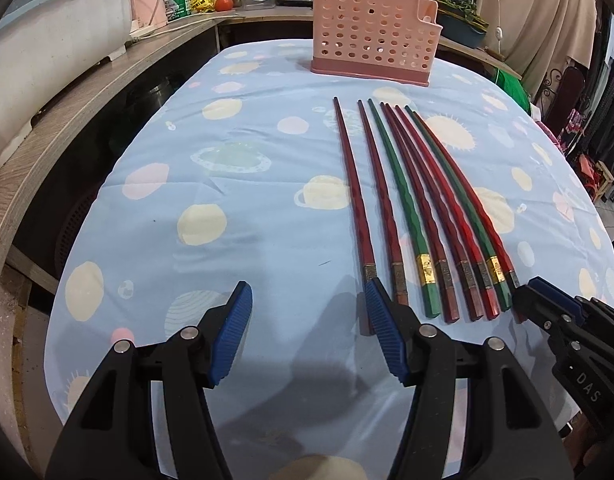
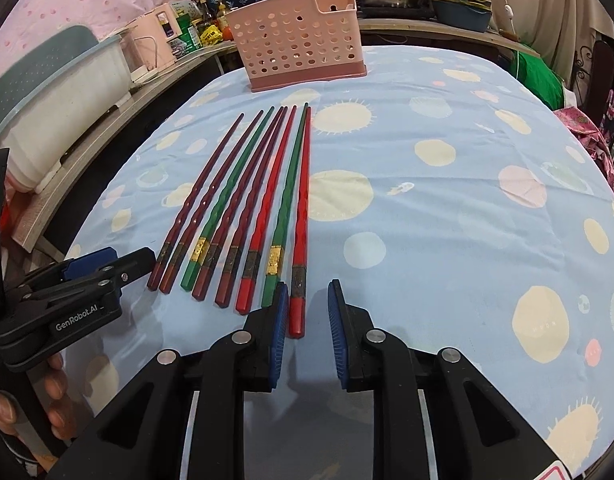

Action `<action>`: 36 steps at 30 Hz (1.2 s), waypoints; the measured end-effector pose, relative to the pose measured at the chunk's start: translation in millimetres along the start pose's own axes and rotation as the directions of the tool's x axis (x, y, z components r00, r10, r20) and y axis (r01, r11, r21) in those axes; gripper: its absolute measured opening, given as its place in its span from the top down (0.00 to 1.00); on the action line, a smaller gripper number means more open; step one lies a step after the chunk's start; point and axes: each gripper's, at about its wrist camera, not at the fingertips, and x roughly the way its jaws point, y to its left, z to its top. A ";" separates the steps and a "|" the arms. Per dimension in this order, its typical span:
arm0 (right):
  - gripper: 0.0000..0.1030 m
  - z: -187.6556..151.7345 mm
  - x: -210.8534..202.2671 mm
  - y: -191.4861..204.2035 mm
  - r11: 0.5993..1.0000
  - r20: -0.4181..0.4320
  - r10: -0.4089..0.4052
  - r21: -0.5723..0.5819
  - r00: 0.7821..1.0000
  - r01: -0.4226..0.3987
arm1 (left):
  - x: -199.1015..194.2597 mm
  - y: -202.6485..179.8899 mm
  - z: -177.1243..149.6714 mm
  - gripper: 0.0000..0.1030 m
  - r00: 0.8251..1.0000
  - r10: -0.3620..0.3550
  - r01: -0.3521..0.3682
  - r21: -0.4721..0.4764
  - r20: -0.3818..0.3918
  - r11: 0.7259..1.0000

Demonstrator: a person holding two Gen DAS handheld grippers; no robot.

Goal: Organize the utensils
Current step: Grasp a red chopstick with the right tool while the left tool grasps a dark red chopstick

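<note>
Several red, dark red and green chopsticks [image 1: 411, 208] lie side by side on the blue patterned tablecloth [image 1: 247, 200], tips toward a pink perforated utensil holder [image 1: 371, 36] at the far edge. They also show in the right wrist view [image 2: 251, 200], as does the holder [image 2: 303, 44]. My left gripper [image 1: 309, 312] is open and empty, its right finger beside the leftmost chopstick's handle end. My right gripper [image 2: 307, 308] is open, its fingers on either side of the handle end of the rightmost red chopstick [image 2: 301, 240], not gripping it.
A wooden counter [image 1: 67, 120] runs along the left with a white-and-teal dish tub [image 1: 55, 32], a pink appliance, bottles and pots behind. The table edge curves off on the right; clothes and a green bag [image 2: 539, 76] lie beyond.
</note>
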 end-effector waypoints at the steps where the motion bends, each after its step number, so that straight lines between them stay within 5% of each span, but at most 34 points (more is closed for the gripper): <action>1: 0.81 0.9 0.6 -0.1 1.000 0.001 0.003 0.001 1.000 -0.003 | -0.5 -0.4 0.5 0.45 1.000 -0.002 0.002 -0.001 0.001 1.000; 16: 0.93 3.2 4.9 0.0 1.000 0.017 -0.004 -0.001 1.000 0.004 | 8.9 -12.3 0.9 0.46 1.000 -0.005 0.005 0.017 0.002 1.000; 18: 0.93 2.2 4.2 0.2 1.000 0.018 -0.006 -0.003 1.000 0.006 | 8.7 -12.4 0.9 0.52 1.000 0.007 -0.007 0.027 0.005 1.000; 22: 0.93 0.6 2.1 0.1 1.000 0.016 -0.008 -0.008 1.000 0.008 | 6.3 -5.9 2.0 0.91 1.000 -0.013 0.013 0.016 -0.001 1.000; 29: 0.93 14.3 -31.1 -5.6 1.000 0.065 -0.015 0.001 0.998 0.015 | -13.5 9.8 11.2 0.93 0.998 -0.068 0.068 -0.035 -0.002 0.997; 36: 0.93 63.9 -89.1 -17.8 1.000 0.203 -0.022 0.009 0.979 0.021 | -66.8 26.3 54.2 0.93 0.989 -0.100 0.107 -0.067 0.105 0.992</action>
